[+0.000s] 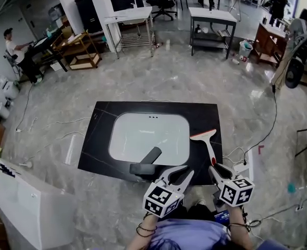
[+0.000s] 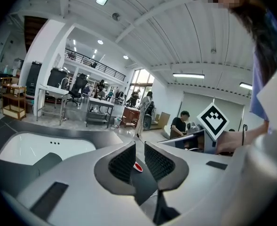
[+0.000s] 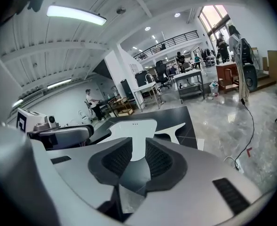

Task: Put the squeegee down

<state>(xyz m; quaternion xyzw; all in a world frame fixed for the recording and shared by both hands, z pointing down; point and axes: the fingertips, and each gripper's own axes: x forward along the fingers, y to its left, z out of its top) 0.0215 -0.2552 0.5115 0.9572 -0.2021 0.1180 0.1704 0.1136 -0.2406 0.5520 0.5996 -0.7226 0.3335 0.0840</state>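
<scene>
The squeegee (image 1: 206, 142), white with a red edge on its blade, lies flat on the black slab (image 1: 101, 134) just right of the white basin (image 1: 148, 137). Its handle points toward me. My right gripper (image 1: 216, 169) hovers just behind the handle's near end, apart from it, and its jaws stand a narrow gap apart with nothing between them. In the right gripper view the squeegee (image 3: 178, 126) lies ahead of the gripper (image 3: 138, 147). My left gripper (image 1: 178, 172) is open and empty over the slab's near edge. A small red bit shows beyond the left gripper (image 2: 139, 149).
A dark faucet (image 1: 145, 163) lies at the basin's near rim. A white cabinet (image 1: 23, 202) stands at lower left. Cables (image 1: 268, 134) run over the grey floor to the right. Tables and shelves (image 1: 210, 27) stand at the back; a person (image 1: 17, 48) sits at far left.
</scene>
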